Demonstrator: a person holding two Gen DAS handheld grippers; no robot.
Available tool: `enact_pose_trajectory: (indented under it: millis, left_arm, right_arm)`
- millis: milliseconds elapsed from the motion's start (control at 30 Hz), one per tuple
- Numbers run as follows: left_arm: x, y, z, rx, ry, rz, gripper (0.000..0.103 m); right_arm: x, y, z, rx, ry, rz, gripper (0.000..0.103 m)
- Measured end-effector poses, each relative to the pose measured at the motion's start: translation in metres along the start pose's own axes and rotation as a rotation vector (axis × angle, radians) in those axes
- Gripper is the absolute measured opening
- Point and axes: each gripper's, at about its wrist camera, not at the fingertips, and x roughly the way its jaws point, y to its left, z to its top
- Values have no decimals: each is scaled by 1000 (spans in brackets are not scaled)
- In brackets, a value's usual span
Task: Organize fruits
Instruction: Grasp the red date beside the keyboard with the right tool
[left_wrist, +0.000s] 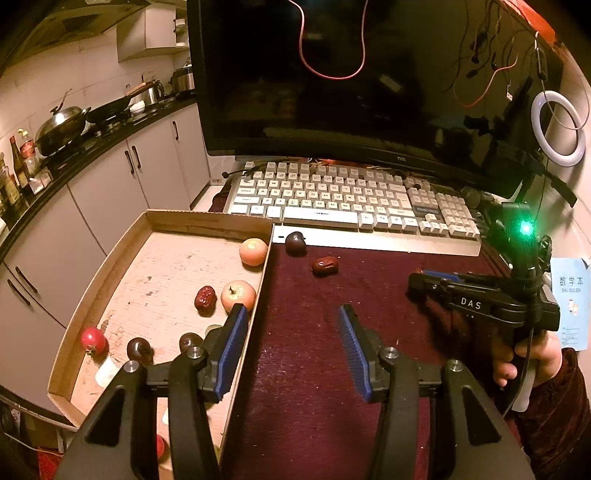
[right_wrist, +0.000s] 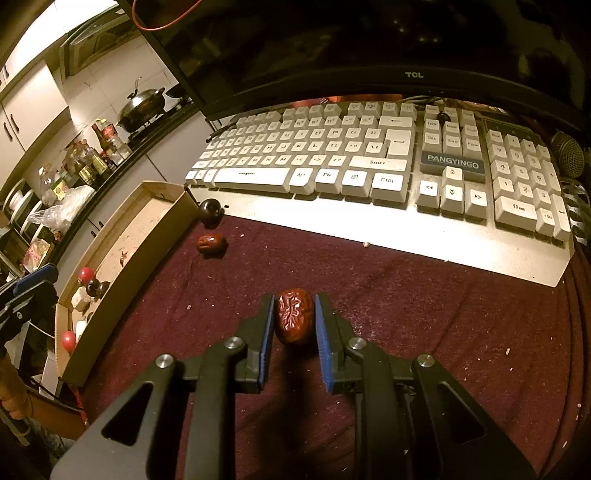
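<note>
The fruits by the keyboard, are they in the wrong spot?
Yes. A dark plum and a red date lie loose on the maroon cloth, outside the cardboard tray holding the other fruit. Another date sits between the right tool's fingers.

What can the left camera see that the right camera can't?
Only the left wrist view shows the two orange fruits and a wrinkled date inside the cardboard tray, plus the ring light.

Only the right wrist view shows the date between the right tool's fingers; whether they pinch it is unclear.

Both show the keyboard, the dark round fruit and the loose date on the maroon cloth. The left tool is open and empty.
</note>
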Motion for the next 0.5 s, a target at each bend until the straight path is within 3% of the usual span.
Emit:
enact_pose_trajectory:
  millis: [500]
  left_arm:
    - [-1, -10, -1, 15, 2, -5, 51]
  right_arm:
    - [-8, 0, 1, 1, -15, 4, 23]
